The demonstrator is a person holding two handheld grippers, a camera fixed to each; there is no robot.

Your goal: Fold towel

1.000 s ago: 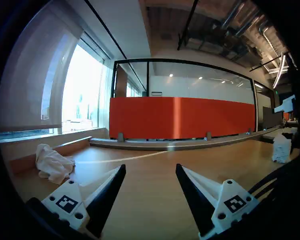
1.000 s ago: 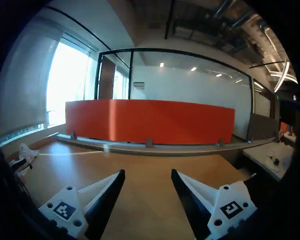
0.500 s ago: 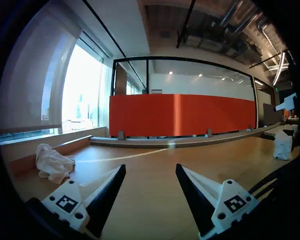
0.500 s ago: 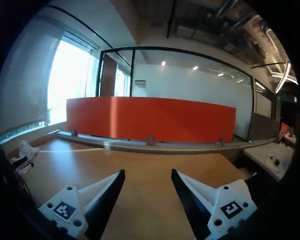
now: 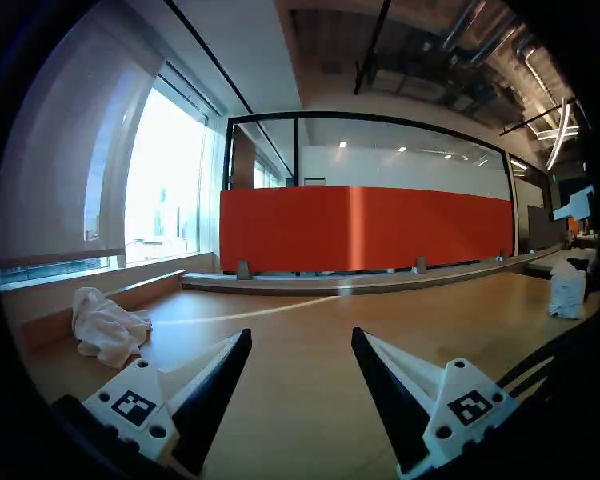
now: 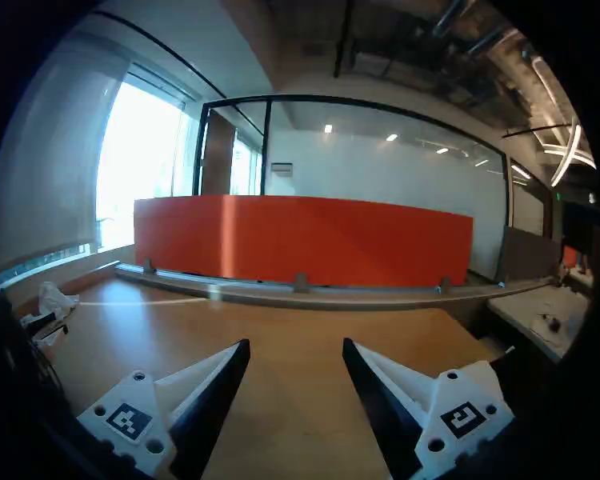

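1. Towel point(image 5: 108, 328): white, soft and rumpled, bunched in a loose heap at the left edge of the tabletop point(image 5: 316, 316). Pressed against a low wooden ledge point(image 5: 144, 288), well apart from both grippers, unfolded and untouched.
2. Left gripper point(image 5: 301, 331): held low and level above the wood, aimed along the tabletop toward its far edge. Fingers point(image 5: 184, 384) spread wide with nothing between them. Hard white plastic wedges tapering to sharp tips, with black inner faces and a square black-and-white marker on each.
3. Right gripper point(image 6: 296, 342): same low, level pose over bare wood. Fingers point(image 6: 180, 400) likewise set wide apart and empty, of the same white wedge shape with dark inner sides.
4. Tabletop again: smooth warm-brown wood with a dull sheen, crossed by a pale streak of light toward the far edge.
5. White upright bundle point(image 5: 568, 292) near the right edge in the left gripper view, too far out on the rim to tell what.
6. Orange partition point(image 5: 364, 228) along the far edge: flat, matte, standing on small grey feet.
7. Beyond that, a black-framed glass wall point(image 6: 380, 160), and at the left a tall bright window point(image 5: 164, 200) with a pale blind.
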